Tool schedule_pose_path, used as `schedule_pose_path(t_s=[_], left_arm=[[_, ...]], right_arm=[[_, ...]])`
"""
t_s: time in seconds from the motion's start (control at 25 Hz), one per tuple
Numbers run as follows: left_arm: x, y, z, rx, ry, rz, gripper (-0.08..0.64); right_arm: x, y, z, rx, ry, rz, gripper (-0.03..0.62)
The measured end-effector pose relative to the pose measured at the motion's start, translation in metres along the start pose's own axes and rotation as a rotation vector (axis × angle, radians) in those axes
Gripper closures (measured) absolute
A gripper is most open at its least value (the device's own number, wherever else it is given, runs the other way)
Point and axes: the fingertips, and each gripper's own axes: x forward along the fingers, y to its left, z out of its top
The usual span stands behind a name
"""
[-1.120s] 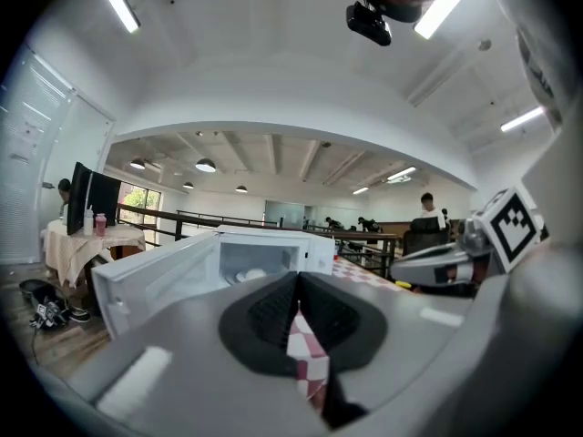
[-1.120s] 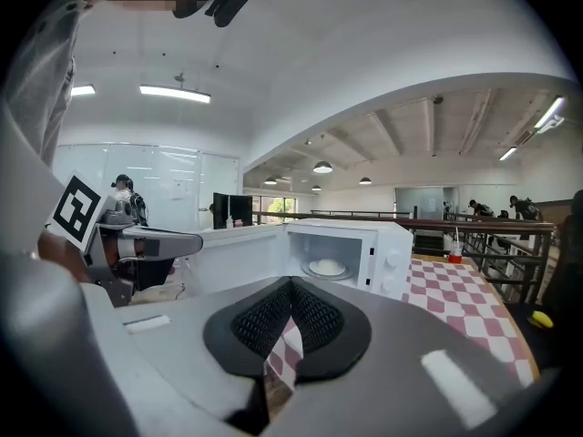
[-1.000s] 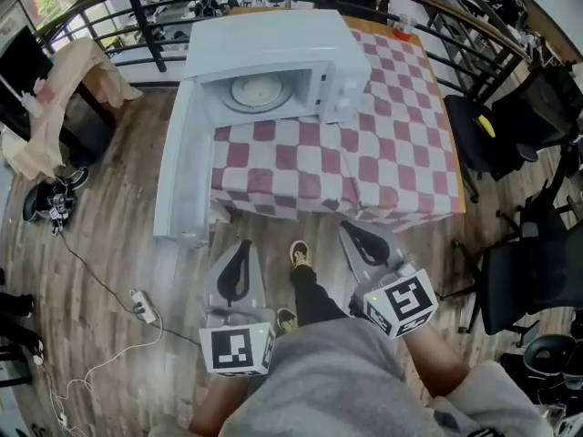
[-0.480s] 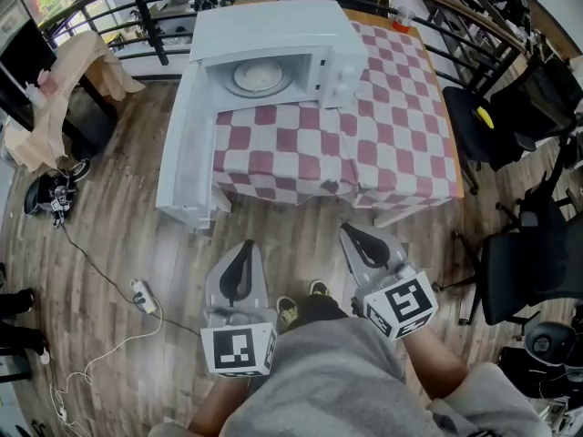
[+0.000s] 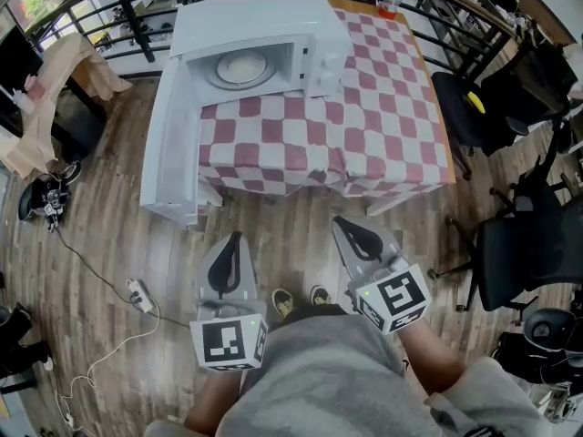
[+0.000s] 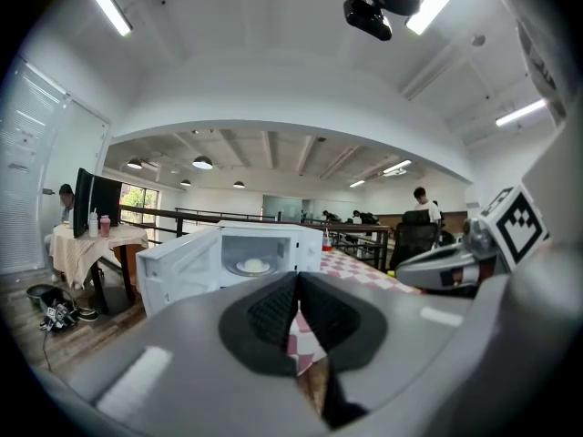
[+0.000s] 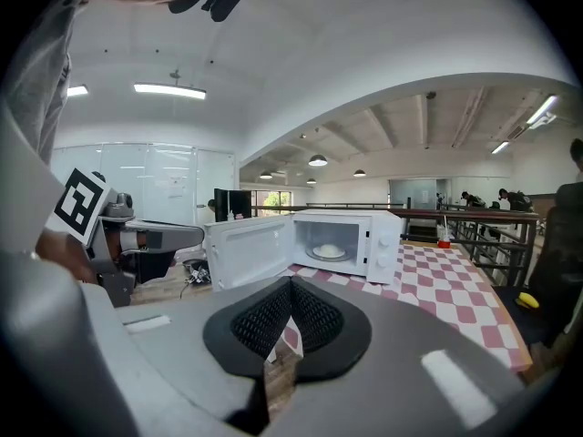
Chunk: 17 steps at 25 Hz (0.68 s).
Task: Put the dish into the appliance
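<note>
A white microwave stands on the far left part of a table with a red and white checked cloth. Its door hangs wide open to the left. A pale round dish lies inside on the turntable; it also shows as the dish and the dish in the two gripper views. My left gripper and right gripper hang over the wooden floor, well short of the table's near edge. Both point toward the table, shut and empty. The left gripper and the right gripper show their pads touching.
Black office chairs stand to the right of the table. A dark railing runs behind it. A cable with a power strip lies on the floor at left, near a cloth-draped table. A red cup sits at the table's far edge.
The table and microwave have slid up and away in the head view, as the person drew back from them. A foot that was stepped forward is now under the body. Both grippers stayed shut.
</note>
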Motion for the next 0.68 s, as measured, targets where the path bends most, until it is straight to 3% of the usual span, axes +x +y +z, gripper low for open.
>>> schedule_pose_path(t_s=[0.68], left_arm=[[-0.014,-0.017,0.005,0.048,-0.017,-0.01,0.549]], right_arm=[[-0.016,0.01,0.001,0.012,-0.021,0.001,0.594]])
